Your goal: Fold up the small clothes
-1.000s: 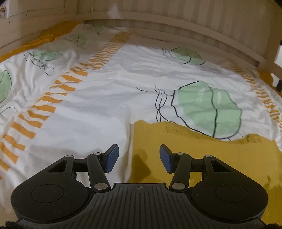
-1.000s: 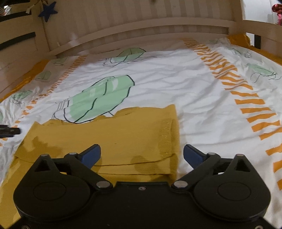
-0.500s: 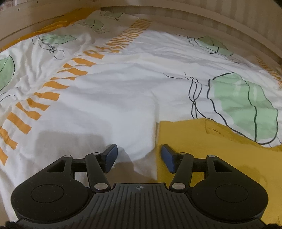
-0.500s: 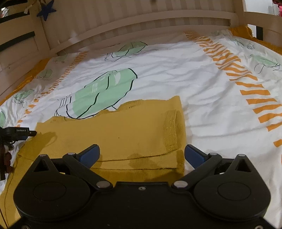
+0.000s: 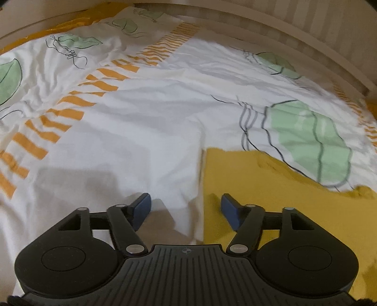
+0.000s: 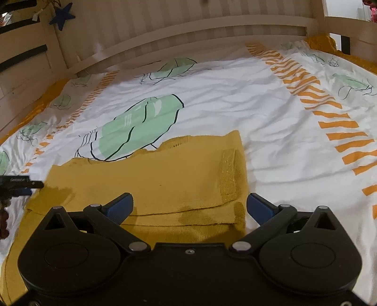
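A mustard garment is lying flat on a white quilt printed with green leaves and orange stripes. In the right wrist view it is filling the lower centre and lower left of the frame, with one layer folded over another near the bottom and a ribbed, glittery band at its right edge. In the left wrist view the garment is sitting in the lower right, its straight left edge running up the middle of the frame.

The left gripper is hanging just above the quilt, its jaws opening; that left edge is lying in the gap between them, closer to the right finger, and neither pad is pressing on cloth. The right gripper is standing wide, its fingers straddling the folded right part of the garment without clamping it.

A pale wooden bed rail is curving across the top of the right view, with a dark blue star hanging at upper left.
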### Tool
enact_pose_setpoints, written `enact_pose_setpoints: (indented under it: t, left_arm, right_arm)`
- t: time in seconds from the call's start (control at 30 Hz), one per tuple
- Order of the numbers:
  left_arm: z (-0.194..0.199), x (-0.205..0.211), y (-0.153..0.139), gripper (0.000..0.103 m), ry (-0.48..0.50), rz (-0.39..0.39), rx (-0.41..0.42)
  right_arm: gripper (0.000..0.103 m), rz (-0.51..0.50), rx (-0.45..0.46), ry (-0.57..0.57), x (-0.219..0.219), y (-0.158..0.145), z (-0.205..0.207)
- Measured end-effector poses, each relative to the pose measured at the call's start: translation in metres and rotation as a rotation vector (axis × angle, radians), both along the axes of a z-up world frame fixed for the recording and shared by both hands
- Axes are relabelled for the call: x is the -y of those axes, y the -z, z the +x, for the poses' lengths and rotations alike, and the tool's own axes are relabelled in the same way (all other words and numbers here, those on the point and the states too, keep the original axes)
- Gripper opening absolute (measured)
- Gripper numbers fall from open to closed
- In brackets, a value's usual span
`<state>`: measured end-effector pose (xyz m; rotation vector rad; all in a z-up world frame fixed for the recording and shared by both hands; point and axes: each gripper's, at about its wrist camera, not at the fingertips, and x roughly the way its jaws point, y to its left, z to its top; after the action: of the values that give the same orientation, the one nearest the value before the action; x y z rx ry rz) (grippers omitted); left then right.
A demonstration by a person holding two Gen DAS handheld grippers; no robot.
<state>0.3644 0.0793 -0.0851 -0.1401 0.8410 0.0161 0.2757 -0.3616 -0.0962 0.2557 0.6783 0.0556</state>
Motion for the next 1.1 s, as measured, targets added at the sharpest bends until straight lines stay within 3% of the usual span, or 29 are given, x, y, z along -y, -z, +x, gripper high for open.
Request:
enact_pose_setpoints:
  t: [0.3,0.57,1.1]
  left_arm:
    - [-0.094,0.004,-0.035,0.069,0.067,0.001,0.074]
    - [-0.180,0.009,-0.063,0.069,0.128,0.016,0.109]
    - [-0.315,0.025,-0.079,0.069,0.233,0.027,0.150]
  right_arm:
    - [0.103,0.036,0.043,0.027,0.001,-0.019,-0.028]
    - [0.103,0.082,0.042,0.062,-0.010,-0.027,-0.101]
    - [0.103,0.129,0.001,0.092,-0.024,-0.047,-0.234]
